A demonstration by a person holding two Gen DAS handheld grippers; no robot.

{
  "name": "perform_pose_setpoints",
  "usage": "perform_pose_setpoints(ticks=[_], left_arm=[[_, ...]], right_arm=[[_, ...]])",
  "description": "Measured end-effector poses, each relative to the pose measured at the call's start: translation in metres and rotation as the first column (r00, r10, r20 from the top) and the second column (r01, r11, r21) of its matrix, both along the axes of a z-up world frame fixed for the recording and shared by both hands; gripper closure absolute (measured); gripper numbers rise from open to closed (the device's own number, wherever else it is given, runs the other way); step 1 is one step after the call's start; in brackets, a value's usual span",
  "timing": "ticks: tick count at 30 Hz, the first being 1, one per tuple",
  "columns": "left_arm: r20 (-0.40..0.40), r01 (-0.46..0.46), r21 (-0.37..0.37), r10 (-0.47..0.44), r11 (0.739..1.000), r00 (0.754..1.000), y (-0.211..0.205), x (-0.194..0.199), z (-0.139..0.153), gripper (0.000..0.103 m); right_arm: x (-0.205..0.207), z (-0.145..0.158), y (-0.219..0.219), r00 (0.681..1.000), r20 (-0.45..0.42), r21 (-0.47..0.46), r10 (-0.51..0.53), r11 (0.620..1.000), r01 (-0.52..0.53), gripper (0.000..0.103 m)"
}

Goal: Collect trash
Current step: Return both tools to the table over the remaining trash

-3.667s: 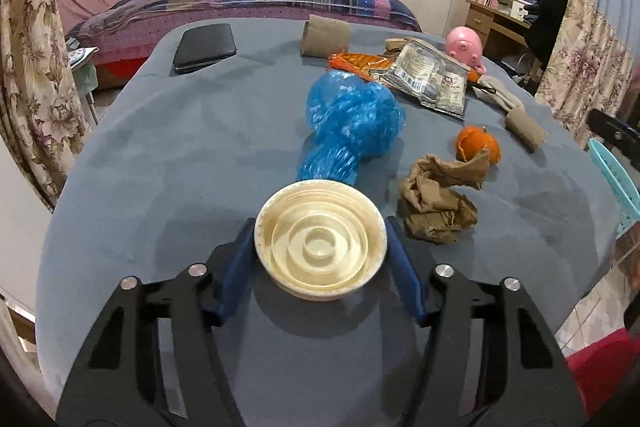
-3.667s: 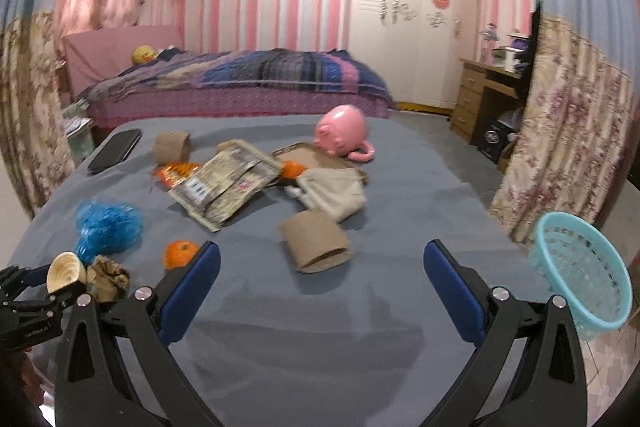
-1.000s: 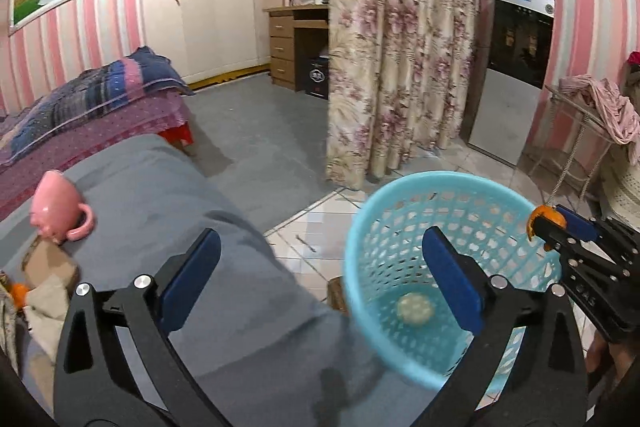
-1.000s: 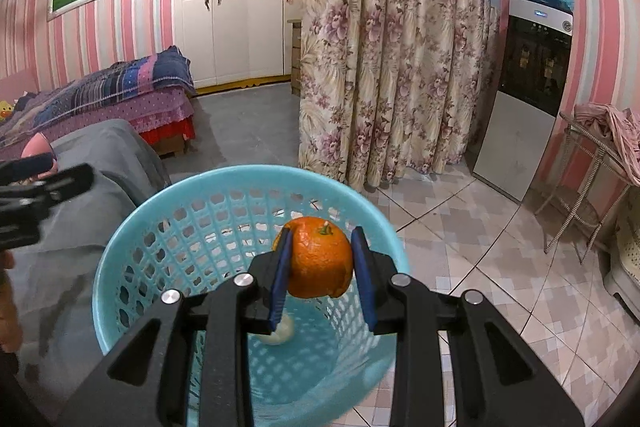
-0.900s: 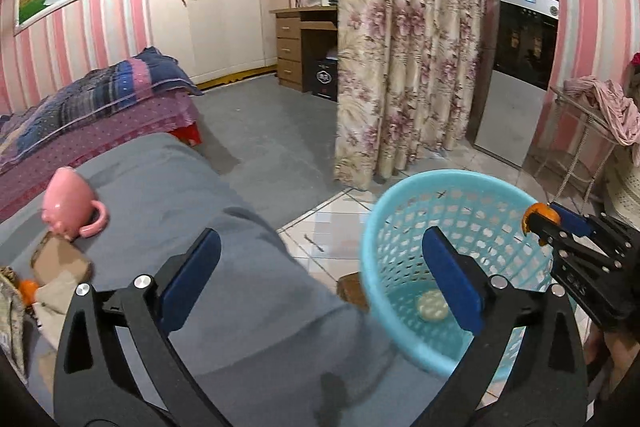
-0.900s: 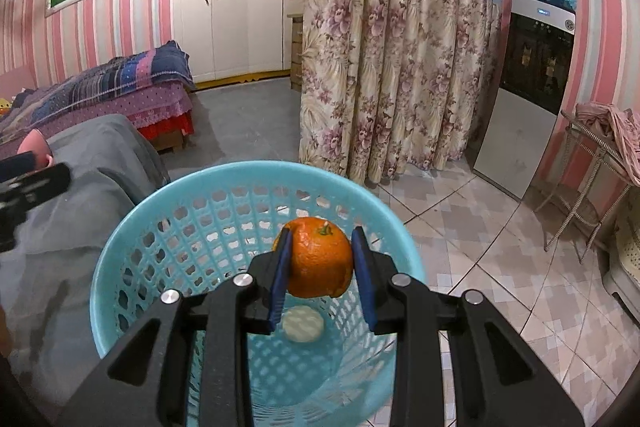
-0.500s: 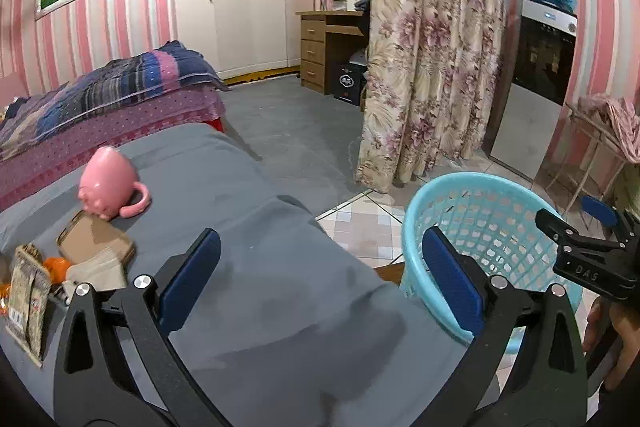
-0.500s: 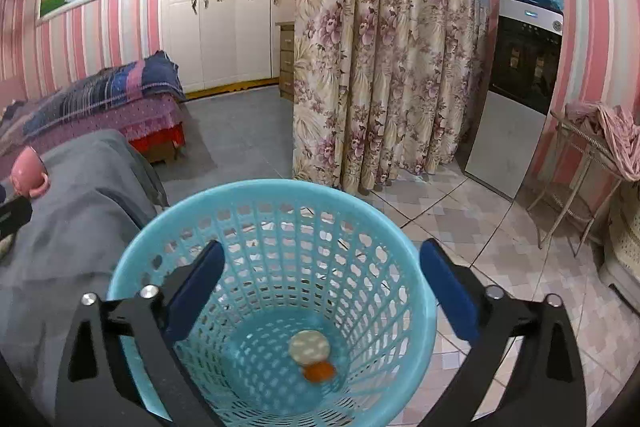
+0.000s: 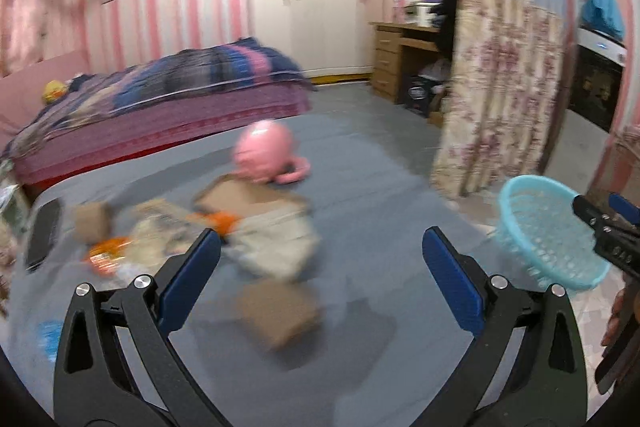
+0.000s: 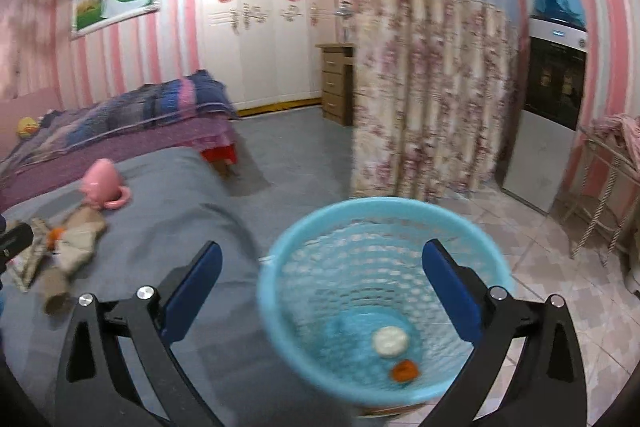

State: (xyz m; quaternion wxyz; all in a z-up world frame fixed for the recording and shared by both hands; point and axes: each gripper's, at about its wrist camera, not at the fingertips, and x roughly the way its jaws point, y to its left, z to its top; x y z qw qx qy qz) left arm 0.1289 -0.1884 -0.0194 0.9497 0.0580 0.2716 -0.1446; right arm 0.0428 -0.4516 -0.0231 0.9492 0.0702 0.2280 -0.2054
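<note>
Lying in one basket (image 10: pixel 280 279): one orange (image 10: pixel 405 371), one cup (image 10: pixel 390 342).

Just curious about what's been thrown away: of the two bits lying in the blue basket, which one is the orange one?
In the basket, it's the smaller orange piece, nearer the camera; the pale round piece lies just beyond it.

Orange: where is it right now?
Right wrist view: the orange lies at the bottom of the blue basket, just below the pale round lid, right of the grey-covered table.
</note>
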Motion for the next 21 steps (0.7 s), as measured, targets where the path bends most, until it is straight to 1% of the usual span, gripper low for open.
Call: perform_pose_setpoints(ticks=[3,7,10,12,16,21], left_arm=[[-0.009,-0.082,0.007,0.082,0.997,0.997,0.051,0.0,0.002,0.005],[-0.031,-0.172,0.002,0.172,0.985,0.985,0.115,-0.002,-0.002,0.005],[-0.047,-0.24,0.02,0.241,0.971,0.969,0.157,-0.004,-0.012,0.005],[-0.068,-0.269,0.034,0.271,0.963,0.96,0.181,-0.005,-0.023,0.005],[-0.12,-0.3,0.033,0.302,0.953,0.946,0.215,-0.004,-0.043,0.006],[-0.176,-0.311,0.007,0.307,0.95,0.935,0.237,0.0,-0.062,0.006]], right_arm=[[0.012,-0.002,0.036,0.997,-0.016,-0.007,0.073,0.997,-0.073,0.005],[0.022,-0.002,0.088,0.984,-0.043,-0.06,0.171,0.983,-0.174,0.005],[0.027,-0.001,0.117,0.974,-0.062,-0.111,0.216,0.969,-0.222,0.005],[0.029,-0.001,0.128,0.97,-0.072,-0.117,0.23,0.964,-0.238,0.005],[0.035,-0.001,0.15,0.961,-0.077,-0.099,0.265,0.957,-0.272,0.005],[0.042,-0.005,0.177,0.95,-0.1,-0.108,0.297,0.946,-0.307,0.005]])
